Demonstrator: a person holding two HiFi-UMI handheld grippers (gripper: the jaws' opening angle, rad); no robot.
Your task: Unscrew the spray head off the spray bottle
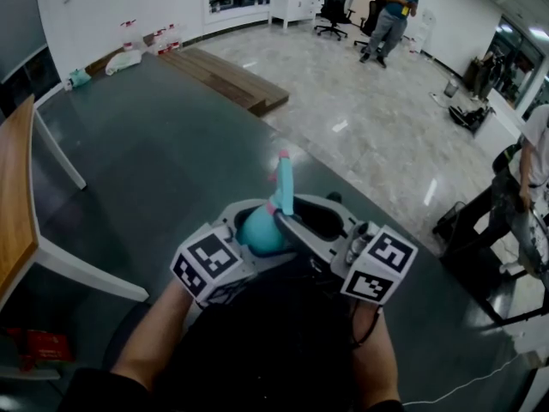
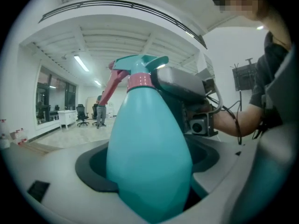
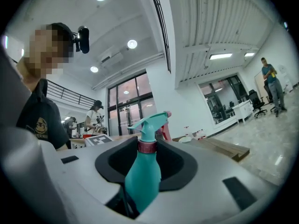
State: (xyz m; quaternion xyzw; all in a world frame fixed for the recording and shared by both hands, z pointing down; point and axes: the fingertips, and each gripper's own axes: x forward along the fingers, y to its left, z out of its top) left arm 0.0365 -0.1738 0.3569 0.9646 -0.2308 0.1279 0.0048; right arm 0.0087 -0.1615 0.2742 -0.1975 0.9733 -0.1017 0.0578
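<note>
Bottle [image 1: 260, 230] hangs in the air over the dark desk [image 1: 146, 161]. Your left tongs [image 2: 152, 185] are clamped on its fat teal belly, which fills the space between both pads. Your right tongs [image 3: 148, 153] stand apart round its neck, level with the pink collar [image 3: 146, 146]. A dark gap shows on either side, so nothing is pressed there. Above the collar the spray head [image 3: 150, 121] is on the bottle, its pink trigger [image 2: 112, 85] hanging just below the nozzle.

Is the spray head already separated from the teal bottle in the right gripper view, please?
No, the spray head sits on the bottle, joined to it at the pink collar.
</note>
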